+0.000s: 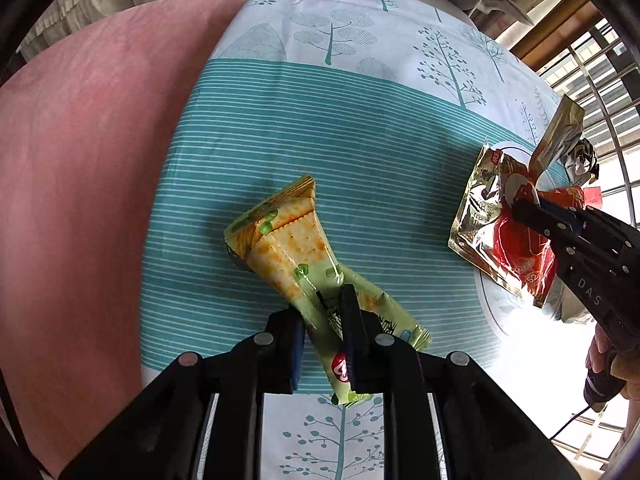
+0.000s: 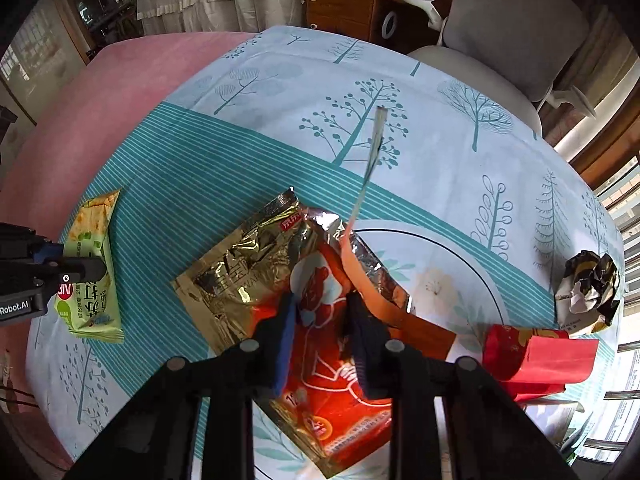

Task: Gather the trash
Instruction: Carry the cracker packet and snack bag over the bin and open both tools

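L gripper is clamped tight on a green cracker packet, pinching it near the printed end; the sealed end w/ the cracker picture fans out ahead of the jaws over the teal-striped band of the tablecloth. From the R side the same packet shows flat against the cloth at the far left, w/ the L gripper coming in from that edge.

R gripper has its jaws narrow, pinched on a red-and-gold foil snack bag. The bag's torn top is open, silver lining showing, a thin torn strip sticking up off it. The bag lies partly over a white plate w/ a dark ring.

Further R on the cloth: a red paper carton just beside the plate, and a crumpled black-and-white wrapper ball near the table edge. Pink cloth covers the table's L part. A hand grips the R tool's handle.
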